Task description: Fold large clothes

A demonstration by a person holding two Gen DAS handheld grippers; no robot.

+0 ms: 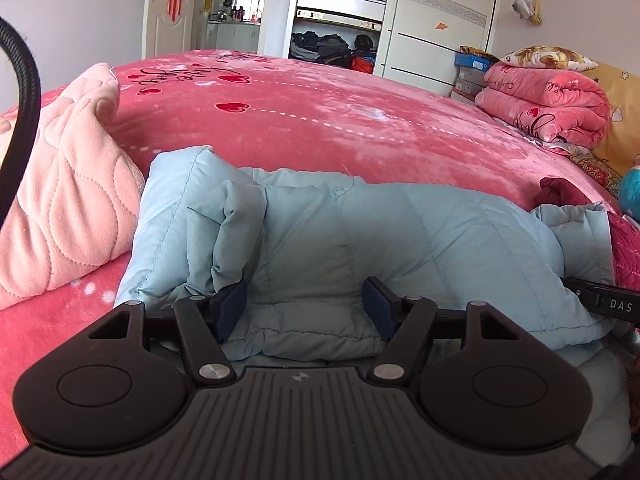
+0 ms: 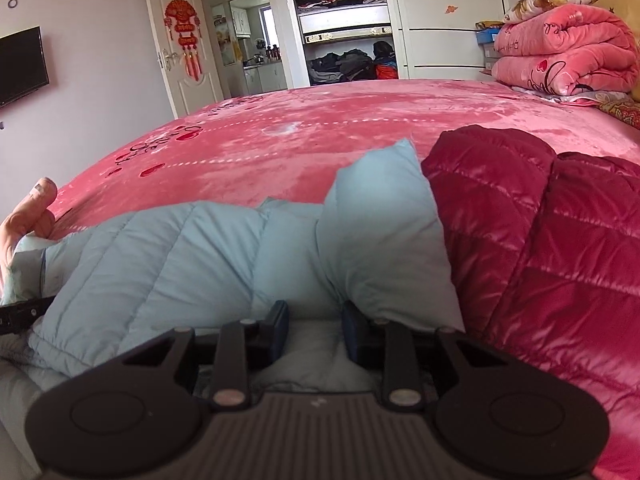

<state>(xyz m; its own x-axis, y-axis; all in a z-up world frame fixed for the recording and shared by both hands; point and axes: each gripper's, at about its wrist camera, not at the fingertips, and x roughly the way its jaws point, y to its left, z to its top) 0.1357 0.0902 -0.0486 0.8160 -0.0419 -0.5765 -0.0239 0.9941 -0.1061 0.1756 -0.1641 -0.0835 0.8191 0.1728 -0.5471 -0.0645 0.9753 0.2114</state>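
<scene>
Lying bunched across the near edge of the bed (image 1: 320, 120), the light blue padded jacket (image 1: 340, 232) fills the lower middle of both wrist views, resting on the pink bedspread with its quilted panels folded over one another. The left hand-held gripper (image 1: 305, 306) sits low over the jacket's hem with its 2 blue pads (image 1: 234, 300) spread wide; fabric lies between them, but neither pad presses on it, so this hand-held gripper is released. The right hand-held gripper (image 2: 316, 326) has its jaws drawn much closer together around a fold of the same jacket, yet the pads' contact is hidden, so I cannot tell whether it is clenched on the cloth. In the right wrist view a dark red quilted jacket (image 2: 552, 240) lies touching the blue one at 3 o'clock, and fingers of a person's hand (image 2: 28, 216) rest on the blue fabric at 9 o'clock. In the left wrist view a pale pink quilted blanket (image 1: 68, 200) is heaped just beside the jacket at 9 o'clock, and folded pink blankets (image 1: 548, 104) are stacked at 2 o'clock, well apart. An open wardrobe (image 1: 340, 12) stands beyond the bed at 12 o'clock.
</scene>
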